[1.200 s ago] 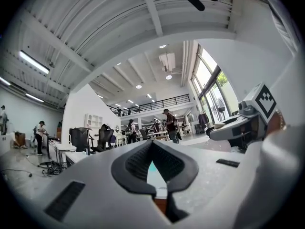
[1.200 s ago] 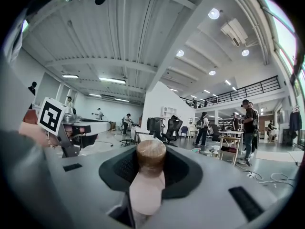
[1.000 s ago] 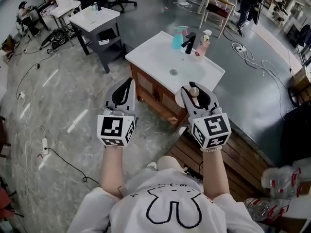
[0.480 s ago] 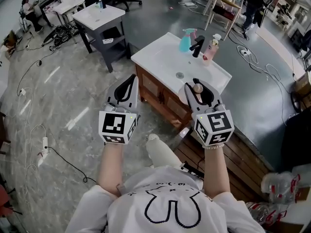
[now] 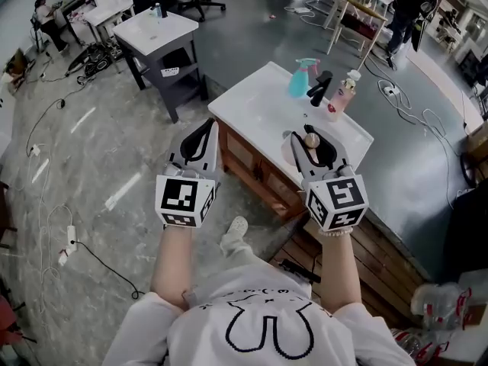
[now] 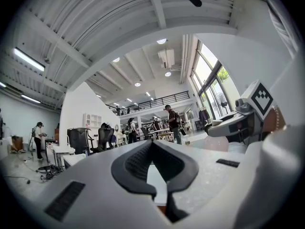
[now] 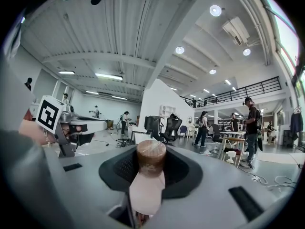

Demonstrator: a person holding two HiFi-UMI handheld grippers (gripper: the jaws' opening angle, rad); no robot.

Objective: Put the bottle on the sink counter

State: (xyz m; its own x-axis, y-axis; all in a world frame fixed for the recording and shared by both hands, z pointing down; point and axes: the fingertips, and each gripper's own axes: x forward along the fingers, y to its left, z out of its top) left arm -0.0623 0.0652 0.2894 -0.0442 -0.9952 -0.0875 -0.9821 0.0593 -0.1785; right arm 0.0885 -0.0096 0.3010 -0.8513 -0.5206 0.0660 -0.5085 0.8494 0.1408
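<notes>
A small pink bottle with a brown cap (image 5: 310, 140) stands up between the jaws of my right gripper (image 5: 309, 134), which is shut on its body. In the right gripper view the bottle (image 7: 149, 175) fills the middle, cap upward. That gripper hovers over the near edge of the white sink counter (image 5: 255, 101) on its wooden cabinet. My left gripper (image 5: 207, 128) hangs level with it to the left, over the floor in front of the cabinet. Its jaws meet at the tips and hold nothing, as the left gripper view (image 6: 151, 143) confirms.
At the back of the counter stand a blue spray bottle (image 5: 302, 78), a black faucet (image 5: 321, 88) and a pink soap bottle (image 5: 344, 95). A grey side table (image 5: 156, 30) is further left. Cables lie on the floor, and wooden decking (image 5: 366, 261) is at the right.
The person has stepped closer, so the sink counter has come nearer and now lies under the right gripper. Both grippers keep their pose, and the bottle stays held.
</notes>
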